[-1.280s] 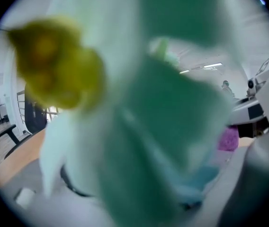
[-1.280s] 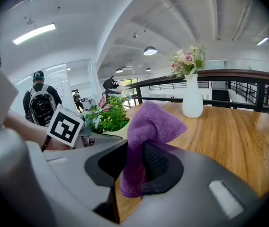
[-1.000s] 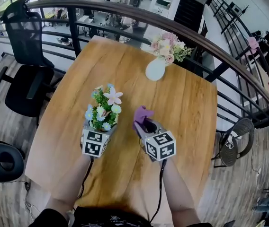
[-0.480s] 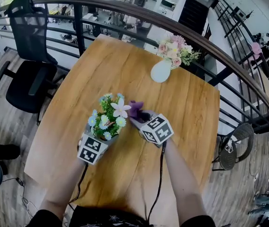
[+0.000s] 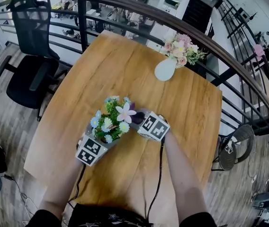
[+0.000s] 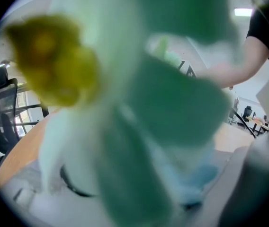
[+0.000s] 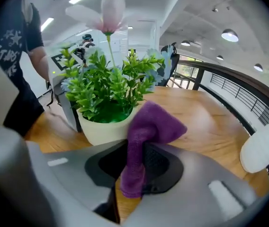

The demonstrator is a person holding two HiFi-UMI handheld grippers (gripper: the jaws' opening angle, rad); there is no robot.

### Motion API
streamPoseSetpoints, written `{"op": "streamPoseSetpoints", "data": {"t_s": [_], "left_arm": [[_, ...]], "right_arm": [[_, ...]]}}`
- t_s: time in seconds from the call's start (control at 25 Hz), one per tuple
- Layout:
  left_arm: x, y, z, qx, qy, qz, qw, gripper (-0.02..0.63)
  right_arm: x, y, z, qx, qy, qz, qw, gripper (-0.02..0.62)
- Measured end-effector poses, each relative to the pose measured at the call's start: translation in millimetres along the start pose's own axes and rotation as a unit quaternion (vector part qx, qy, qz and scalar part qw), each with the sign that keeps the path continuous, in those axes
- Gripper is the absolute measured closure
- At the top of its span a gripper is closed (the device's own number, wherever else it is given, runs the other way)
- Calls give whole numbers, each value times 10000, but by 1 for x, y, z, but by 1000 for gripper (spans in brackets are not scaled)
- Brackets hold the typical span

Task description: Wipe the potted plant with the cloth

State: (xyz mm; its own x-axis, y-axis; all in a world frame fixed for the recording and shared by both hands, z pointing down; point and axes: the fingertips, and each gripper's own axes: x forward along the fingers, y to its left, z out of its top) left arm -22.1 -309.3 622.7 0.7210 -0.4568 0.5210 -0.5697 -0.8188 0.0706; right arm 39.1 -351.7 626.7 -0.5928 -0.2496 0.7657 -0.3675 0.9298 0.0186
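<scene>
The potted plant [image 5: 111, 120], green leaves with pale flowers in a white pot [image 7: 101, 130], is gripped at the pot by my left gripper [image 5: 99, 141]. In the left gripper view, blurred leaves and a flower [image 6: 163, 108] fill the picture. My right gripper [image 5: 144, 123] is shut on a purple cloth [image 5: 137, 118]. The cloth [image 7: 148, 126] stands up from the jaws and reaches the pot's rim on the plant's right side. One grey finger [image 7: 66, 109] of the left gripper shows beside the pot. Whether the pot rests on the table I cannot tell.
A white vase [image 5: 165, 69] of pink flowers stands at the far side of the wooden table [image 5: 191, 108]. A curved black railing [image 5: 205, 37] runs behind the table. A black office chair [image 5: 28, 65] is on the floor at the left.
My right gripper has rolled and come down to the left, bringing the cloth from beside the plant right up against it. The left gripper has tilted the plant a little toward the cloth.
</scene>
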Motion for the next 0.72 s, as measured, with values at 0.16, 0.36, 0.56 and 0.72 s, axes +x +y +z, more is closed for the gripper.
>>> {"op": "streamPoseSetpoints", "data": {"t_s": [0.16,0.36,0.56,0.72], "left_arm": [[0,0,-1,10,27,-15,10000,146],[1,-1,-1,1,34,-9,10000,146],[0,-1,-2,-13,-68,21,10000,146],[2,-1,-1,-21,-197,39,9998,146]], "right_arm": [[-1,5,-1,-7,5,-22,10000,515],[-8,15,-5,342,-162,-130,9992,515],[-11,43,-11,508,-260,-41,9984,515],[-9,58,-15,640,-305,-100,9974,515]]}}
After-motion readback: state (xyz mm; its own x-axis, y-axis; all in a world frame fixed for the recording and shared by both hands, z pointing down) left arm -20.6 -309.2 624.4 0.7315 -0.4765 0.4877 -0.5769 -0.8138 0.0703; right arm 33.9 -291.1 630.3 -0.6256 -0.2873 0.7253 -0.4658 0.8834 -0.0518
